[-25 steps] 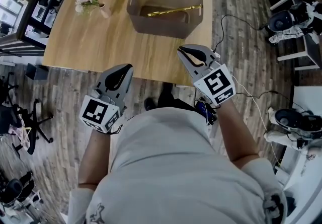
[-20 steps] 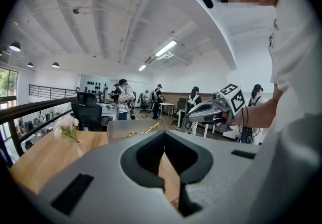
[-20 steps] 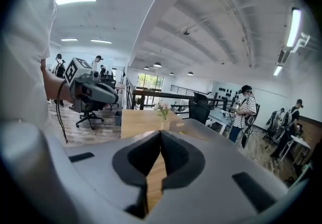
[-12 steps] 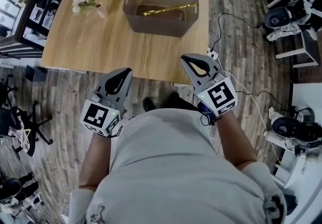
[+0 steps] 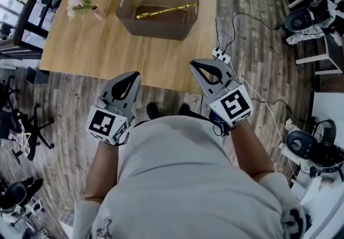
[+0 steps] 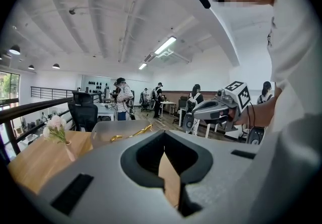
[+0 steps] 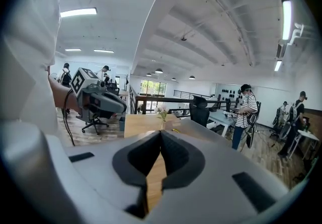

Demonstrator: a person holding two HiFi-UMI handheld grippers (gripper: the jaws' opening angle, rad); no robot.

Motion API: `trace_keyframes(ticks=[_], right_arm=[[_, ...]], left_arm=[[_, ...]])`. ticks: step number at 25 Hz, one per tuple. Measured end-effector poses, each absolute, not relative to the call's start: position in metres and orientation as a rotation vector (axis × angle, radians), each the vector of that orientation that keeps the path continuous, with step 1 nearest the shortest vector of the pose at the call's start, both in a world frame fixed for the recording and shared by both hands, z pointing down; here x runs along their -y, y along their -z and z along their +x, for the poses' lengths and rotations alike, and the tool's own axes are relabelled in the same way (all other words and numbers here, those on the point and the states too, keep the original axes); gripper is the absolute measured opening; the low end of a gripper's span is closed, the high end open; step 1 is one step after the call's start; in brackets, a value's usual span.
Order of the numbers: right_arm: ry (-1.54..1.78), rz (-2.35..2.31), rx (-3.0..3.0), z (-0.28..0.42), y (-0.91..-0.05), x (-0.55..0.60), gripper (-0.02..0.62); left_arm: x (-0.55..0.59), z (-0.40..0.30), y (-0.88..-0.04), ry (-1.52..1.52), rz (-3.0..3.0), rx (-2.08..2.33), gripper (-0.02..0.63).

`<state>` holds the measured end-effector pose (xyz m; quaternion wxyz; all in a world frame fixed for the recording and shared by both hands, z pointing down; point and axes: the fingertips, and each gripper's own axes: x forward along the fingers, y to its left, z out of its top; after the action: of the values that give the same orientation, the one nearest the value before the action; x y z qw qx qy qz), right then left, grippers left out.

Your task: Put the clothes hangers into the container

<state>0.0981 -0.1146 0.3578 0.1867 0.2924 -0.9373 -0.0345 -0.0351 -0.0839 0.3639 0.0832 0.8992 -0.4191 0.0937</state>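
1. We can see only a gold strip of the clothes hanger [image 5: 161,11]; its full shape is hard to make out
2. It lies inside the container [image 5: 153,27] on the desk [image 5: 97,50]
3. Well short of the container, the left gripper [image 5: 131,75] and right gripper [image 5: 195,64] have their jaws closed on nothing

1. No word, brand name or number can be read in any view.
2. The only printed signs are black-and-white square markers, which are patterns without letters. One set is on the marker cube [image 5: 107,124] of the left gripper [image 5: 129,75], just off the near edge of the worktop [image 5: 97,44].
3. Like markers stand on the marker cube [image 5: 231,106] of the right gripper [image 5: 195,64], off that same near edge.
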Motion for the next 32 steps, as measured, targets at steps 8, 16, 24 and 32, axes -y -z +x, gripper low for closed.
trace_keyframes(ticks=[8,16,24,32], right_arm=[[0.068,0.771,2.679,0.161,-0.364,0.107,0.006],[0.026,0.690,2.688,0.195,-0.383,0.091,0.005],[0.033,0.665,2.686,0.178,-0.384,0.062,0.006],[0.025,0.709,2.675,0.150,-0.382,0.018,0.005]], left_arm=[[0.077,0.026,-0.369,-0.285,2.632,1.313,0.006],[0.058,0.055,-0.373,-0.299,2.579,1.387,0.006],[0.035,0.047,-0.369,-0.289,2.597,1.360,0.006],[-0.002,0.024,-0.361,-0.275,2.645,1.299,0.006]])
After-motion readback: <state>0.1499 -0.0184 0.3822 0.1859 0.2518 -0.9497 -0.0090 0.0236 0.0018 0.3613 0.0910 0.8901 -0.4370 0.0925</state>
